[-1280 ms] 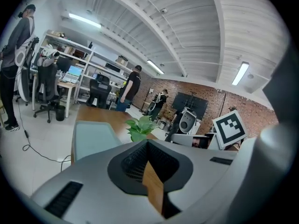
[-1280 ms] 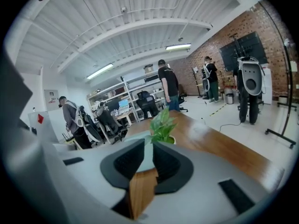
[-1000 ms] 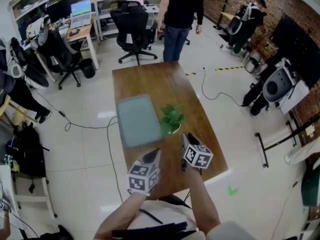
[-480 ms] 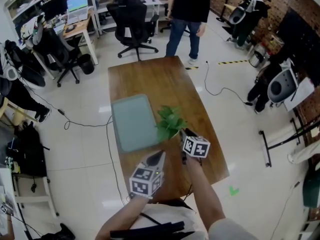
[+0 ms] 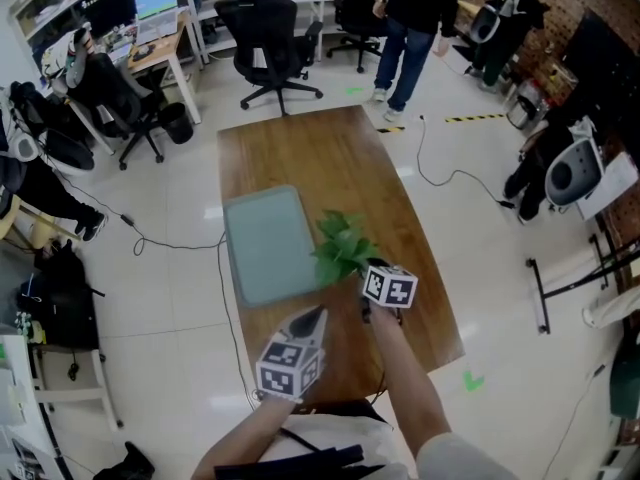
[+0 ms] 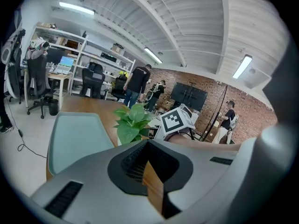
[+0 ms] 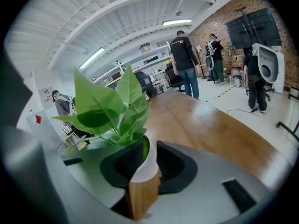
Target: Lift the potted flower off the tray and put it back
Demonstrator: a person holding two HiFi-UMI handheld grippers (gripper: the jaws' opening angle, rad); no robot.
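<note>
The potted flower (image 5: 340,248) stands on the wooden table (image 5: 320,158), just right of the pale green tray (image 5: 262,243) and off it. Its green leaves (image 7: 112,108) rise right in front of my right gripper (image 7: 147,160). That gripper's jaws are closing with the white pot rim (image 7: 148,162) between them, one jaw inside the pot and one outside. In the head view the right gripper (image 5: 360,271) reaches the plant from the near side. My left gripper (image 5: 312,318) hangs shut and empty near the table's front, behind the plant (image 6: 132,122) and tray (image 6: 79,139).
The table's front edge lies just below both grippers. Office chairs (image 5: 270,43) and desks stand beyond the far end. A person (image 5: 410,18) walks there. Cables (image 5: 440,168) trail on the floor to the right, and another person (image 5: 510,18) sits by the brick wall.
My right gripper has moved forward and down to the plant and its jaws now straddle the pot rim. The left gripper dropped slightly. The person beyond the table walked right.
</note>
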